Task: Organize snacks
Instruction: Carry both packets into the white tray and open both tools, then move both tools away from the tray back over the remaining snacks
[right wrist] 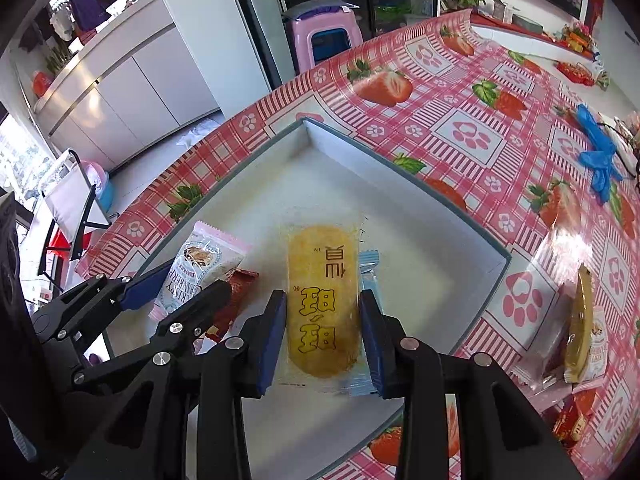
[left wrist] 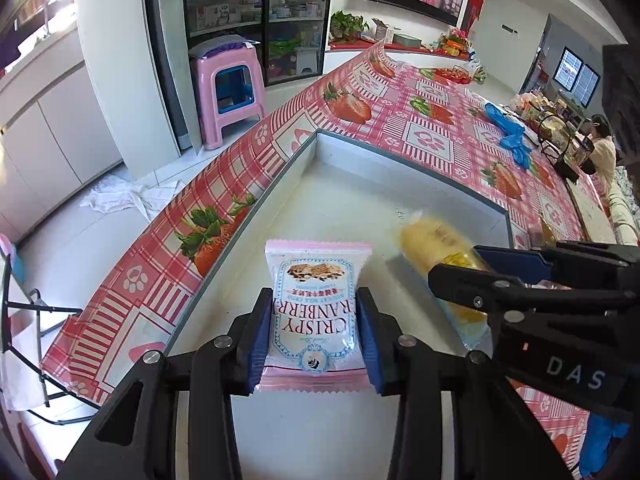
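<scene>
While pkts sit gripped | red pkt [right wrist: 236,296] half hidden behind left gripper [right wrist: 176,292]

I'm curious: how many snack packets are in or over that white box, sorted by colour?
Pink packet: 1
Yellow packet: 1
Red packet: 1
Light blue packet, mostly hidden behind the yellow one: 1
Total: 4
</scene>
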